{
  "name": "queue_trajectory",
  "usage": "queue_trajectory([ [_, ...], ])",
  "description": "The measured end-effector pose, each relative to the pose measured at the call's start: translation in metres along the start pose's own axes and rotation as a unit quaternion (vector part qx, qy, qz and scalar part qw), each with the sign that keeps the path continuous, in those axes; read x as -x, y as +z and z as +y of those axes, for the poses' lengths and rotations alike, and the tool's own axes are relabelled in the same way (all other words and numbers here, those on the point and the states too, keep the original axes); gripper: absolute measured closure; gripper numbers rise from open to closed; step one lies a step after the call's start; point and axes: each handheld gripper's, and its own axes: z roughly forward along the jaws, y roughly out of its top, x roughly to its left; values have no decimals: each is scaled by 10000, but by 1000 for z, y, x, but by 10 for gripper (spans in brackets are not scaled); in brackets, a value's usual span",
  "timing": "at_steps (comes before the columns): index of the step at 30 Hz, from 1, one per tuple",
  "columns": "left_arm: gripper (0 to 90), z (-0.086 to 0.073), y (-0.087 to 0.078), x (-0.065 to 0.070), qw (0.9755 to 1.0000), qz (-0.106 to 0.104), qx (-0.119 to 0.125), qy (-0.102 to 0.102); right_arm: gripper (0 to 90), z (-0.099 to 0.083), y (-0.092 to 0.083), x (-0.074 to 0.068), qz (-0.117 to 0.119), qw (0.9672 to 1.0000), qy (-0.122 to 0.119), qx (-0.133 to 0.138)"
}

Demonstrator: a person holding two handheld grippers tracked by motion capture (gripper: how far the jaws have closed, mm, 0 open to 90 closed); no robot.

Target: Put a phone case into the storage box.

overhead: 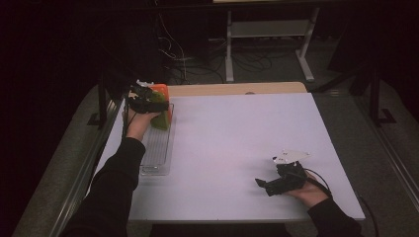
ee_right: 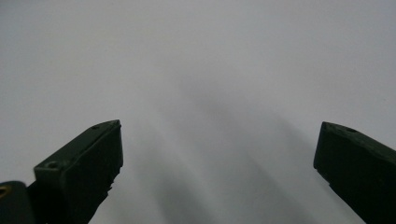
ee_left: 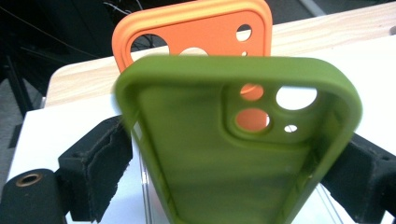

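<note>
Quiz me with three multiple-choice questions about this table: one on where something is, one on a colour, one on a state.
1. Where does the clear tray lie on the table?
A. along its left edge
B. at its centre
C. at its right edge

2. What colour is the case between the jaws of the left gripper?
A. orange
B. green
C. black

3. How does the right gripper stand?
A. shut on a case
B. open and empty
C. shut on a cable

Answers:
1 A: the high view shows the tray running along the table's left edge, beside the left forearm.
2 B: the green phone case sits between the jaws, with the orange phone case upright behind it.
3 B: its jaws stand wide apart with nothing but bare table between them.
</note>
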Motion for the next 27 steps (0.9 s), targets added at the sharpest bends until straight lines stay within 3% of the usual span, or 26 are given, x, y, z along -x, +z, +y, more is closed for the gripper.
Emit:
queue_trajectory([
  [4, 68, 0, 0, -1, 10000, -61, -35, 19, 5, 0, 0, 0, 7, 10000, -1, 1],
  [18, 20, 6, -14, -7, 9985, -424, 256, -220, 5, 0, 0, -1, 17, 10000, 22, -6],
  [27, 20, 9, -29, -8, 9969, -747, 201, -129, 5, 0, 0, 0, 3, 10000, -29, 9],
])
